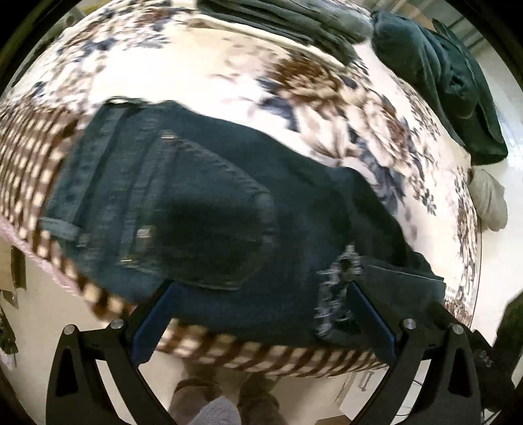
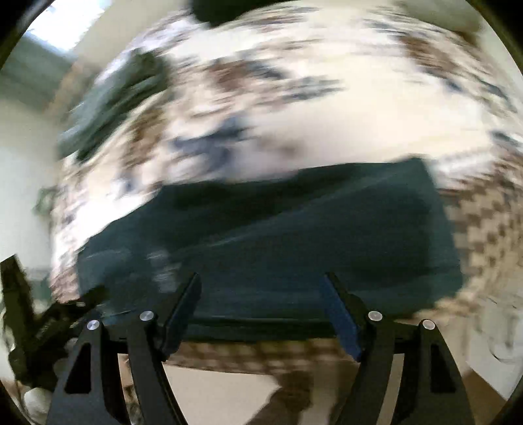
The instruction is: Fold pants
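Observation:
Dark blue jeans (image 1: 209, 209) lie folded on a floral cloth-covered table (image 1: 202, 65), back pocket up, waistband to the left, a frayed tear near the right finger. My left gripper (image 1: 261, 287) is open and empty, its fingers straddling the jeans' near edge just above it. In the right wrist view, which is blurred, the jeans (image 2: 278, 235) lie across the middle. My right gripper (image 2: 261, 281) is open and empty, over the near edge of the jeans. The left gripper (image 2: 49, 320) shows at the lower left there.
A dark green garment (image 1: 441, 75) lies at the table's far right edge, and another folded dark garment (image 1: 287, 16) at the back. A grey-white bundle (image 1: 490, 202) sits off the right edge. The table's checked border (image 1: 268, 356) and the person's legs (image 1: 225, 392) are below.

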